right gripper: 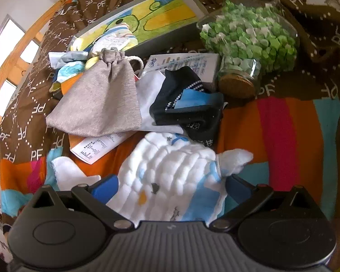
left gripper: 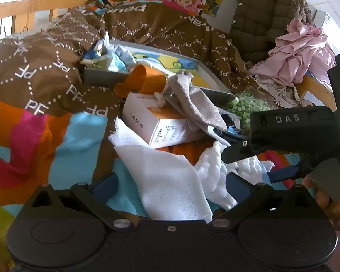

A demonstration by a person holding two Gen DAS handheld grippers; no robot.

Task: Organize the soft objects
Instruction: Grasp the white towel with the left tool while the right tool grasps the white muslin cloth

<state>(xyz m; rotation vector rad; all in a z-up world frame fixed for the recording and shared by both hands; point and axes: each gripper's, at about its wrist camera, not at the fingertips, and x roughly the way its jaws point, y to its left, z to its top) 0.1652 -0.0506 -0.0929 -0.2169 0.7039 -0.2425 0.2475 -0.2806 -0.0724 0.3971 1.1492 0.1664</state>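
On the bed: one white cloth (left gripper: 167, 181) between spread left gripper (left gripper: 170, 185), one quilted cloth (right gripper: 170, 176) between spread right gripper (right gripper: 170, 185), pouch (right gripper: 102, 104) at eleven o'clock.

Both wrist views low over bed, facing far headboard, close range, sharing grey pouch (left gripper: 193, 104) (right gripper: 97, 104), quilted cloth (left gripper: 217, 172) (right gripper: 170, 176).

Soft daylight from a blown-out window (right gripper: 4, 68), mild blur, fisheye bending and dark corners.
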